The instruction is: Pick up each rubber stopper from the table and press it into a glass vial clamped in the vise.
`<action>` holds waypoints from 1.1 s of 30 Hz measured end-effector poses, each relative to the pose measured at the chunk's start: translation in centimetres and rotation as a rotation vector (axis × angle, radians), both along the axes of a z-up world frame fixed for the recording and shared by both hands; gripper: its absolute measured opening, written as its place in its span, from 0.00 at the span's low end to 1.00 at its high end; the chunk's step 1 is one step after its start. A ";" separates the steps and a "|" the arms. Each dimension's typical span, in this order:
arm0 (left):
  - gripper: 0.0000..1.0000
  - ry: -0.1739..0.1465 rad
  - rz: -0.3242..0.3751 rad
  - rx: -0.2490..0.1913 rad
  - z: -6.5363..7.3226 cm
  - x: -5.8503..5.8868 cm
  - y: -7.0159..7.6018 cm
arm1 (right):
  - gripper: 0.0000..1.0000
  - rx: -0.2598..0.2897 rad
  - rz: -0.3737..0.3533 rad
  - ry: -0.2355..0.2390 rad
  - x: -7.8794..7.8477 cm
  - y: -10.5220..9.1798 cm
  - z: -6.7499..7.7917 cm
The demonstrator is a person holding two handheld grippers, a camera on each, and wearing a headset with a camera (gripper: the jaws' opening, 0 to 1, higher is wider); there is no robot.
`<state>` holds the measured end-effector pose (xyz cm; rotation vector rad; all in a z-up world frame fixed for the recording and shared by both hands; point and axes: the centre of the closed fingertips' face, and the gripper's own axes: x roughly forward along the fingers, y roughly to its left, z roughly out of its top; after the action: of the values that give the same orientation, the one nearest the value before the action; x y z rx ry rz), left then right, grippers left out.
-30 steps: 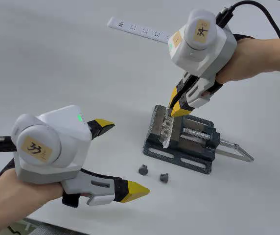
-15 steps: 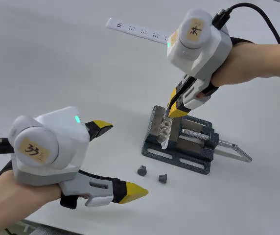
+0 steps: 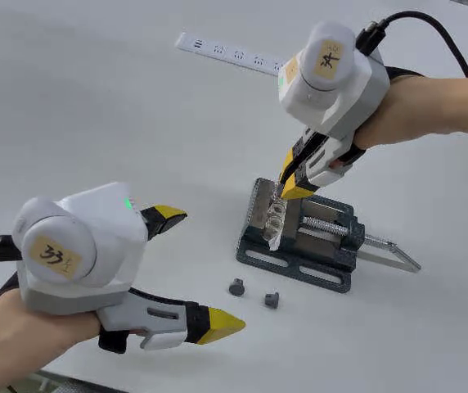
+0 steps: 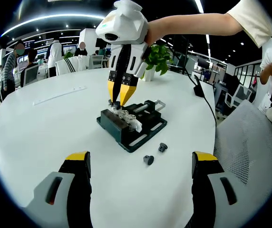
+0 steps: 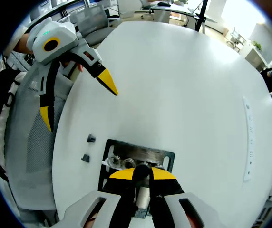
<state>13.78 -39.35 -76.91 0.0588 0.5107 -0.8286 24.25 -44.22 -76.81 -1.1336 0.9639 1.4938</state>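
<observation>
Right gripper point(image 3: 287, 191) pinching a rubber stopper point(image 5: 140, 173) over the vise point(image 3: 320, 246)
Tagged 34, it's clamped on the dark stopper, yellow tips right above the glass vials point(image 3: 275, 218). Left gripper point(image 3: 204, 270), tagged 33, hovers wide open toward the bench point(image 3: 95, 106) near edge. A loose stopper point(image 3: 236, 286) and a second stopper point(image 3: 272, 300) lie just beside the vise base

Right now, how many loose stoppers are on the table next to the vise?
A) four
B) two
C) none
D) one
B: one loose stopper and a second stopper lie apart from each other on the table, just in front of the vise.
</observation>
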 end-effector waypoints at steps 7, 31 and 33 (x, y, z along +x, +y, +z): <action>0.87 -0.001 0.000 0.000 0.0 0.1 0.1 | 0.07 -0.001 0.012 0.001 -0.3 0.0 0.0; 0.86 0.002 0.001 -0.003 -0.1 0.0 0.1 | 0.09 -0.006 0.042 -0.018 -0.3 0.0 0.0; 0.86 0.002 0.002 -0.006 -0.1 0.0 0.1 | 0.10 -0.002 0.041 -0.022 -0.2 0.0 0.0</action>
<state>13.78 -39.25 -76.98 0.0518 0.5102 -0.8280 24.03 -44.18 -76.79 -1.1754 0.9327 1.5097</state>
